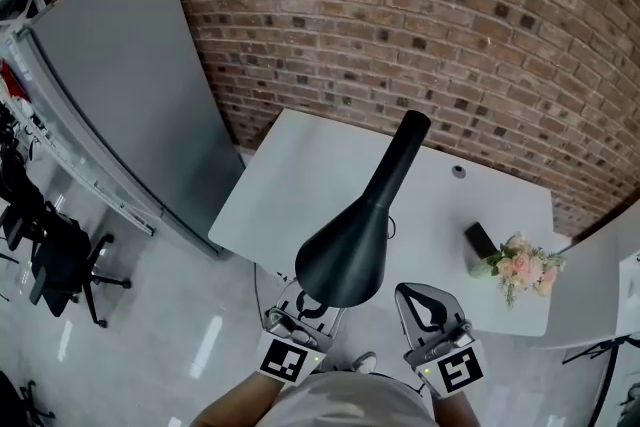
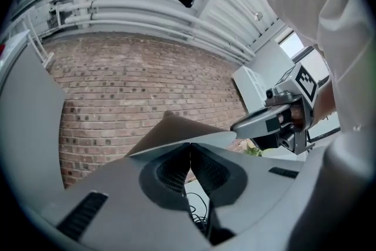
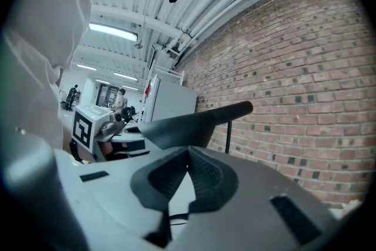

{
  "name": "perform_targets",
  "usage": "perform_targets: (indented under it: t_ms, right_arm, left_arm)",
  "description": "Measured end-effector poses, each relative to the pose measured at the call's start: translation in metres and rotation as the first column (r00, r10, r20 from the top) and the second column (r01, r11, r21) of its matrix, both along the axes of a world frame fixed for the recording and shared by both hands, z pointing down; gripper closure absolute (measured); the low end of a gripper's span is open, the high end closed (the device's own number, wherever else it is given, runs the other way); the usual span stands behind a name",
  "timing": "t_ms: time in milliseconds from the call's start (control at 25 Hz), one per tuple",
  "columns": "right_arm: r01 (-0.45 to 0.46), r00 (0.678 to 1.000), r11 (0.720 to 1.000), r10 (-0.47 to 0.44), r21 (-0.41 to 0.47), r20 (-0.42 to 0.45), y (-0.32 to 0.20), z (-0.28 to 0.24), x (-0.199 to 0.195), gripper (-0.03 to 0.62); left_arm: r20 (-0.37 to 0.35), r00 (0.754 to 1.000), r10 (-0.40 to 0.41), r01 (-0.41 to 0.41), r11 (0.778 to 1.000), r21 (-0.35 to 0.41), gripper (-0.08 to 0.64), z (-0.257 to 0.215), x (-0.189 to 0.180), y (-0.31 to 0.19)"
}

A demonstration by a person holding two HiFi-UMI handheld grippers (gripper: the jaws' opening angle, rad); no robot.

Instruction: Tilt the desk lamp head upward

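Note:
The black desk lamp head (image 1: pixel 345 250) hangs over the white table (image 1: pixel 290 175), its wide end toward me and its narrow end (image 1: pixel 412 126) toward the brick wall. My left gripper (image 1: pixel 308 305) sits just under the wide end, partly hidden by it. In the left gripper view its jaws (image 2: pixel 189 149) meet at the tips with nothing between them, and the lamp head (image 2: pixel 176 131) lies close beyond. My right gripper (image 1: pixel 425 303) stands to the right of the lamp head, apart from it. Its jaws (image 3: pixel 188 153) are shut and empty below the lamp head (image 3: pixel 194 120).
A small bunch of pink flowers (image 1: pixel 522 265) and a black box (image 1: pixel 482 240) lie at the table's right. A grey partition panel (image 1: pixel 130 85) stands left of the table, with a black office chair (image 1: pixel 60 255) beyond it. The brick wall (image 1: pixel 450 25) runs behind.

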State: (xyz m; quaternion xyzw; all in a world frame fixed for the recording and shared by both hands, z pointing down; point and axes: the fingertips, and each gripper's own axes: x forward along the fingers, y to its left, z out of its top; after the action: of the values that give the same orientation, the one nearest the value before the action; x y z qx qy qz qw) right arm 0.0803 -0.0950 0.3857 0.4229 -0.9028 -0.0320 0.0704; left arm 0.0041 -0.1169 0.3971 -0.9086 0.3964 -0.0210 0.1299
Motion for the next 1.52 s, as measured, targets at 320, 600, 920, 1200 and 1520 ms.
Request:
perform_targets:
  t_ms: [320, 600, 920, 1200, 1520]
  right_arm:
    - [0.036, 0.999, 0.999, -0.037, 0.026, 0.014, 0.001, -0.007, 0.005, 0.578]
    - [0.07, 0.996, 0.997, -0.072, 0.044, 0.045, 0.006, -0.011, 0.0, 0.578]
    - [0.091, 0.993, 0.995, -0.094, 0.044, 0.07, 0.023, -0.007, 0.007, 0.578]
    - [0.062, 0.995, 0.997, -0.064, 0.037, 0.072, 0.031, -0.003, 0.04, 0.578]
    - [0.099, 0.991, 0.994, -0.103, 0.045, 0.089, 0.032, 0.002, 0.051, 0.578]
  left_arm:
    - [-0.029, 0.998, -0.053, 0.053, 0.999, 0.004, 0.551, -0.018, -0.004, 0.004]
    - [-0.079, 0.994, -0.076, 0.076, 0.997, -0.005, 0.551, -0.04, -0.005, 0.01]
    - [-0.137, 0.983, -0.121, 0.12, 0.993, -0.013, 0.551, -0.056, -0.006, 0.011]
    - [-0.172, 0.967, -0.188, 0.191, 0.982, -0.003, 0.552, -0.07, -0.005, 0.009]
    - [-0.137, 0.962, -0.237, 0.245, 0.968, 0.045, 0.552, -0.081, -0.005, 0.009]
